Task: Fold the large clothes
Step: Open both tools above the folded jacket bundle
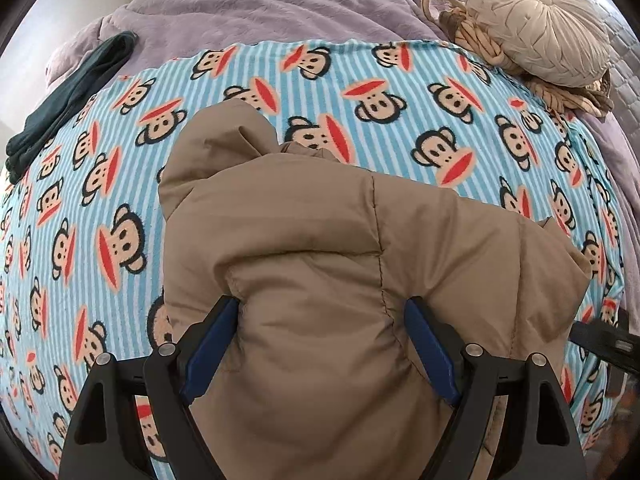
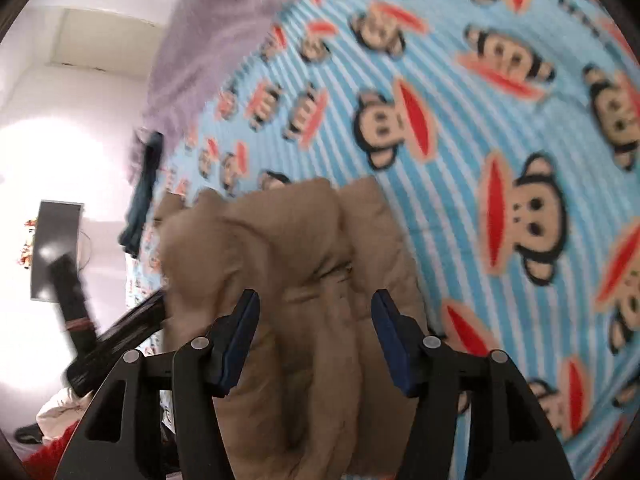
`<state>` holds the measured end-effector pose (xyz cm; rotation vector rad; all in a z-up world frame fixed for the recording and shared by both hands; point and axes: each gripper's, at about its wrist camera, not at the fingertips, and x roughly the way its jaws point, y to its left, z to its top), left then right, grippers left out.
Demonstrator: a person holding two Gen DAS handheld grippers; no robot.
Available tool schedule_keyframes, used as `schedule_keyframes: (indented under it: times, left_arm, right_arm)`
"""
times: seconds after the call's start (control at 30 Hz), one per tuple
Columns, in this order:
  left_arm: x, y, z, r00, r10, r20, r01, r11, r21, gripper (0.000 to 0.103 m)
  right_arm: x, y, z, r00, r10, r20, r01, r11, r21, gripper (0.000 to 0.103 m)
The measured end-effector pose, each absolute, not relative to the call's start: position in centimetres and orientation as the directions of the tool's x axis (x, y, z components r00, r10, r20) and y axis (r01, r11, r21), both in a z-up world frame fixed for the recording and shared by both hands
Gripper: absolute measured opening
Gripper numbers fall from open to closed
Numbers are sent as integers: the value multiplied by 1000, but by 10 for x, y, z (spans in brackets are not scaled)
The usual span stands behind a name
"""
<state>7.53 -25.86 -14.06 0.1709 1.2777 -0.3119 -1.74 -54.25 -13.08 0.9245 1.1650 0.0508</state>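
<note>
Jacket (image 1: 320, 248), tan, mid-fold: left gripper (image 1: 320, 344) and right gripper (image 2: 316, 340) each pinch bunched padding between half-closed fingers (blanket (image 1: 120, 200) beyond). Next: carry forward, lay flat.

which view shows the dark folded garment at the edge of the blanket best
The left wrist view. There the dark garment lies sharp and nearly whole, at the left edge of the monkey blanket. In the right wrist view it is only a small, motion-blurred dark strip.
</note>
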Motion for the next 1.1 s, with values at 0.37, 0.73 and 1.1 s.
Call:
schedule_keyframes:
  times: [0.37,0.73,1.1]
  left_arm:
    - [72,-256,-134,243,-117,-963,340,940,-28,84]
    - [40,-186,-108,239,-123,-963,244,968,-63,84]
    - [27,-143,-122,192,-122,-974,173,981,-89,85]
  right_arm:
    - [-38,-459,-140,254,437,-863,258,829,496,46]
    - [-43,-467,-152,255,448,-857,298,807,510,47]
    - [-33,-498,-136,350,509,-787,376,693,615,63]
